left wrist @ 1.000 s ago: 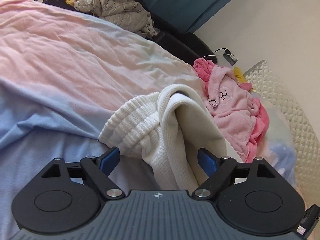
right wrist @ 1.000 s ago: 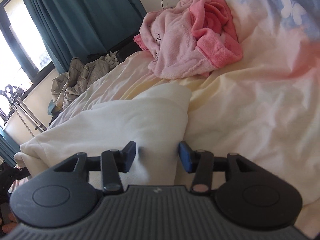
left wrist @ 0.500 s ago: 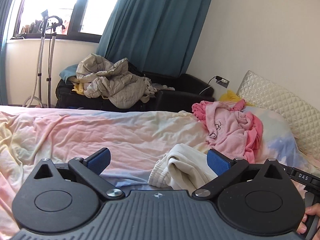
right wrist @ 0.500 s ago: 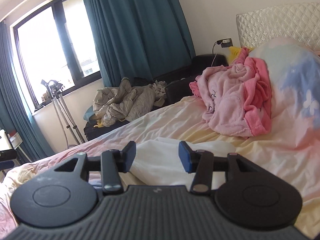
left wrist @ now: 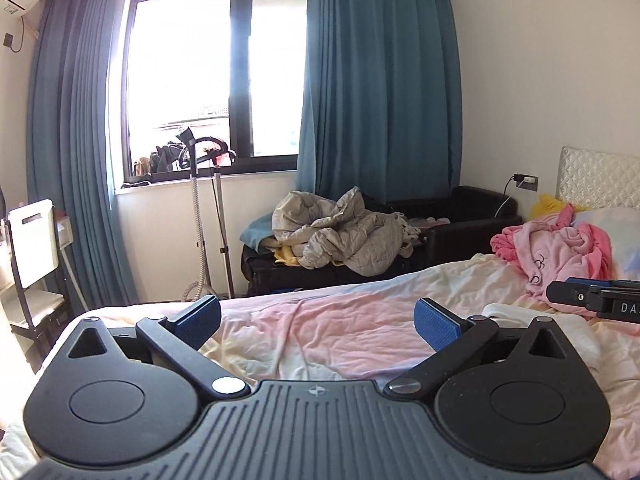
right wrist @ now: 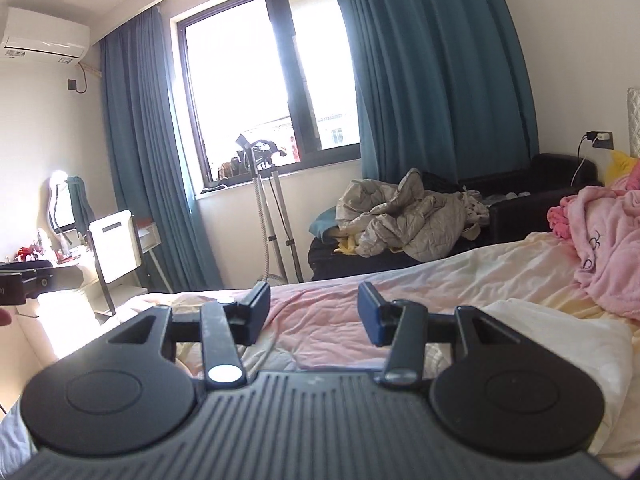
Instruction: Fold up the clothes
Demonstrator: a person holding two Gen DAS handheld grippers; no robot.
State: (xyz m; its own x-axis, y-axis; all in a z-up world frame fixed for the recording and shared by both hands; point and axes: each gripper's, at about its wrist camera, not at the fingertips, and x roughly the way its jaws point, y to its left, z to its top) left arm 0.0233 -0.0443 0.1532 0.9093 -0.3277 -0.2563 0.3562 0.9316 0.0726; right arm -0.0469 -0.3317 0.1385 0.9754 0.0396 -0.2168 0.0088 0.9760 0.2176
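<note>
Cream knit garment (right wrist: 532, 332) lies on the bed (left wrist: 340, 320) just beyond the right tool (right wrist: 314, 312), in a compact bundle that looks folded, though most of it is hidden behind the tool bodies. Neither tool touches it: the left tool (left wrist: 318, 322) is spread wide and empty, its jaws having just been opening, and the right tool is half parted with nothing between its pads. Likely left to do: the pink fleece garment (left wrist: 560, 248), crumpled near the pillow end.

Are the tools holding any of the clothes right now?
No. The left tool and the right tool are both open with nothing between the fingers. The cream garment lies on the bed.
</note>
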